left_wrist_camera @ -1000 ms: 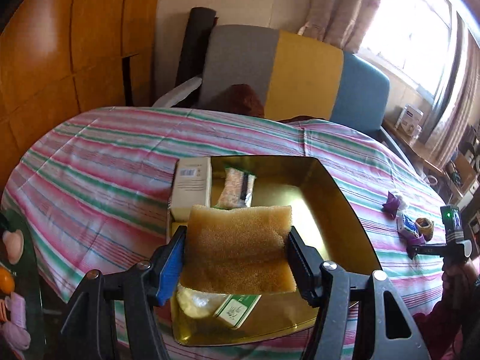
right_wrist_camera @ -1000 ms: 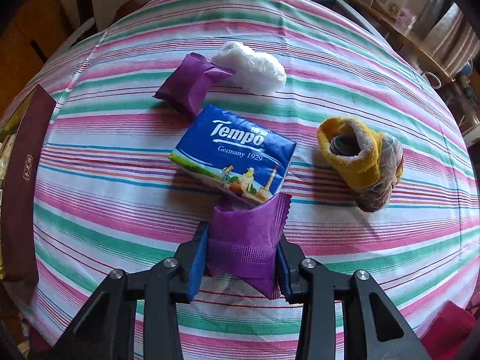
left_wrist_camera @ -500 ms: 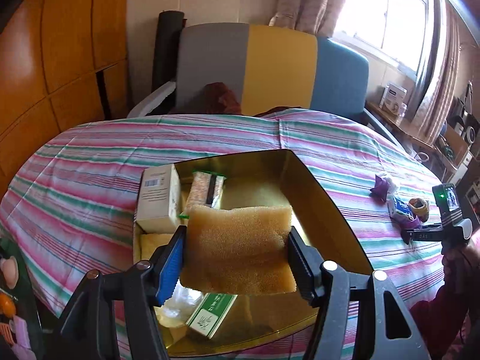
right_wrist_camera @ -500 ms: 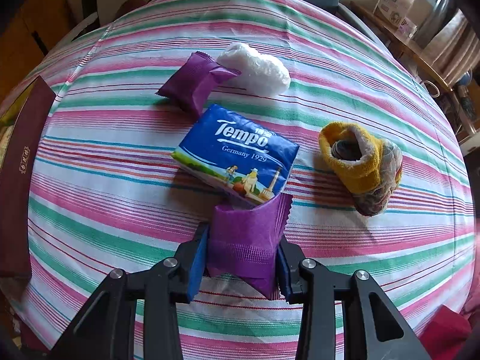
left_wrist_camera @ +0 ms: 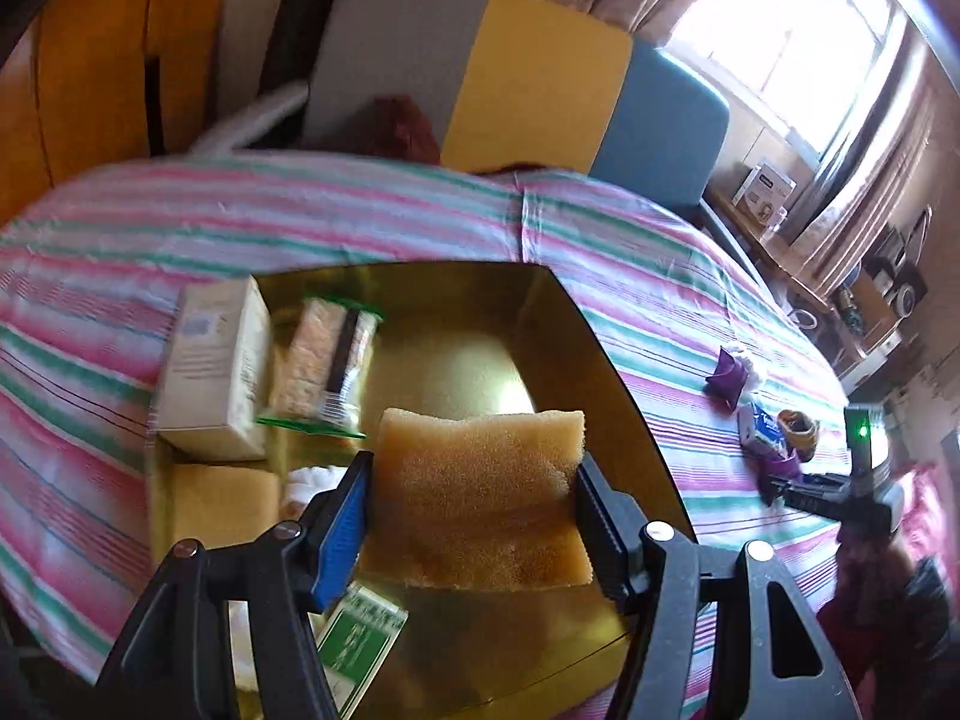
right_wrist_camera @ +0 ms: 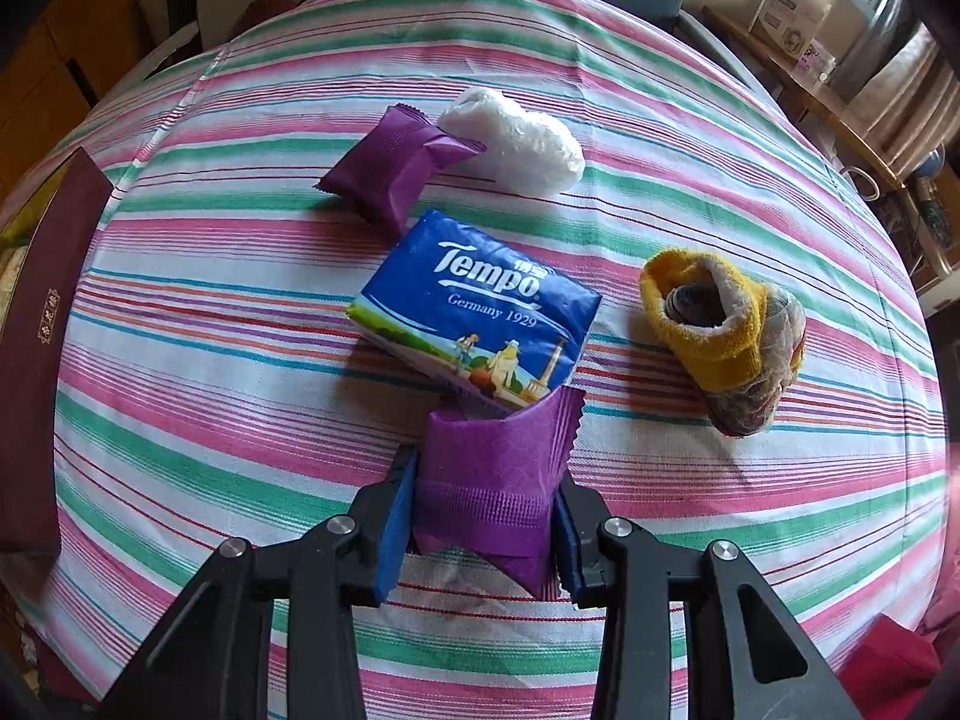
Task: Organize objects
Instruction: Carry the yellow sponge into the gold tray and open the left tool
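Presently, the left gripper fingers clamp a tan porous foam sponge over the gold-lined rectangular box, apparently for stowing, while the right gripper fingers pinch a purple foil sachet at the blue tissue pack's six o'clock on the striped bench.

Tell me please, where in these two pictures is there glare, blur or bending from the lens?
Left wrist view: the window is blown out, the gold tray reflects a bright spot, and the white box is motion-blurred. Right wrist view: sharp and evenly lit, but the striped tablecloth bulges like a dome.
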